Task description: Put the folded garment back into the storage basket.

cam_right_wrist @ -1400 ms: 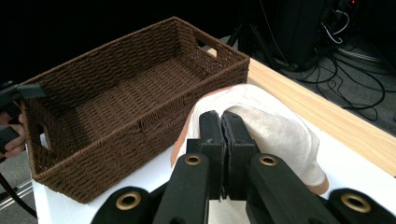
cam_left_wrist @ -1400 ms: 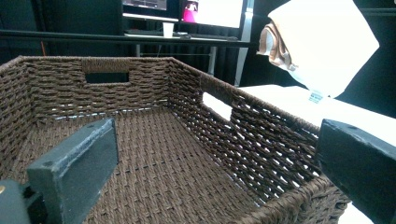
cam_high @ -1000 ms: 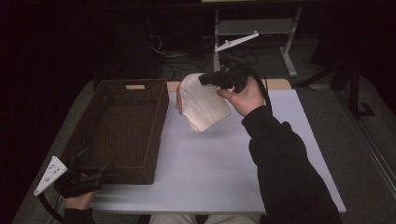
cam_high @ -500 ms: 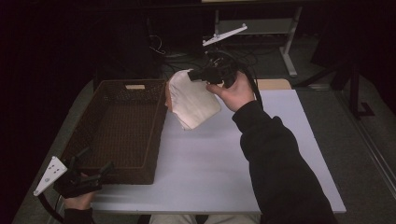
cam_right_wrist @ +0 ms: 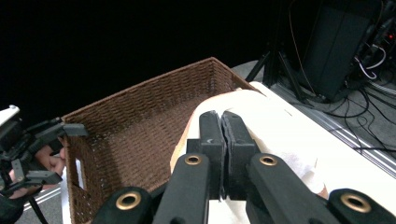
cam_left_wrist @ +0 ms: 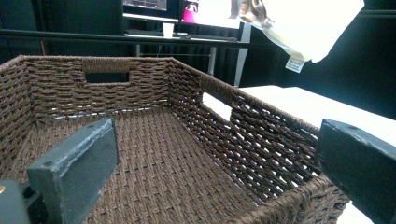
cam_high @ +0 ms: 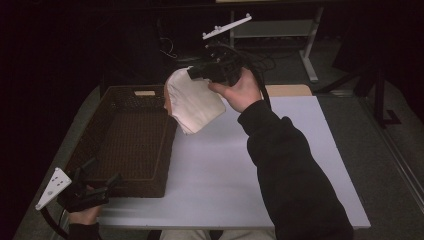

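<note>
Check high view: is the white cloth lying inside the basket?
No, the white cloth hangs clamped in the right gripper, above the basket rim.

table [cam_high: 280, 165]: white top, mostly bare from where I stand
basket [cam_high: 125, 142]: brown wicker, sits directly on my table, 9 o'clock side, against left edge
floor: grey, around table

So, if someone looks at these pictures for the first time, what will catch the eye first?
Probably the white cloth, hanging in the air from the shut right gripper above the table's far edge, just beside the basket. Next is the large brown wicker basket, on the white table's left side, with the open left gripper at its near corner.
</note>
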`<action>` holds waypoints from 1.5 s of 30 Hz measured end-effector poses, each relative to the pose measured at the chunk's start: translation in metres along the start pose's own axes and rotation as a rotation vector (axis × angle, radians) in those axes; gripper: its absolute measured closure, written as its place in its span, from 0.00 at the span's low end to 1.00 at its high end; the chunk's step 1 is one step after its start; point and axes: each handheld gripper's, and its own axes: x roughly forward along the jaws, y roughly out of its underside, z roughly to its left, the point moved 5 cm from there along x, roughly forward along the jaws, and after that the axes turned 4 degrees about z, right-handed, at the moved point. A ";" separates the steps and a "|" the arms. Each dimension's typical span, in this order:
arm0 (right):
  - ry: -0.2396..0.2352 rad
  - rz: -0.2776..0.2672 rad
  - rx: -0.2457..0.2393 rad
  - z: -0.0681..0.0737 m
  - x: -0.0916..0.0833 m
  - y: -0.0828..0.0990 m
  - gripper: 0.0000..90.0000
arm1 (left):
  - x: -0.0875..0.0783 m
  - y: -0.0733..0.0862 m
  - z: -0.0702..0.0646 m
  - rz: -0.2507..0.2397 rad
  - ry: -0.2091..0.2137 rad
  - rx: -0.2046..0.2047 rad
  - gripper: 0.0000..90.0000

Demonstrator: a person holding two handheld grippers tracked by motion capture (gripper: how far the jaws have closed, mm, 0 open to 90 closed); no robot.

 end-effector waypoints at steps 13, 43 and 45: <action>-0.036 -0.008 -0.014 0.013 0.016 -0.020 0.97 | 0.000 0.000 0.000 0.001 0.004 -0.004 0.00; -0.077 0.027 -0.053 0.039 0.068 -0.049 0.97 | -0.001 0.000 0.000 -0.005 0.007 -0.008 0.00; -0.083 0.033 -0.061 0.043 0.073 -0.050 0.97 | -0.001 0.000 0.000 -0.005 0.006 -0.008 0.00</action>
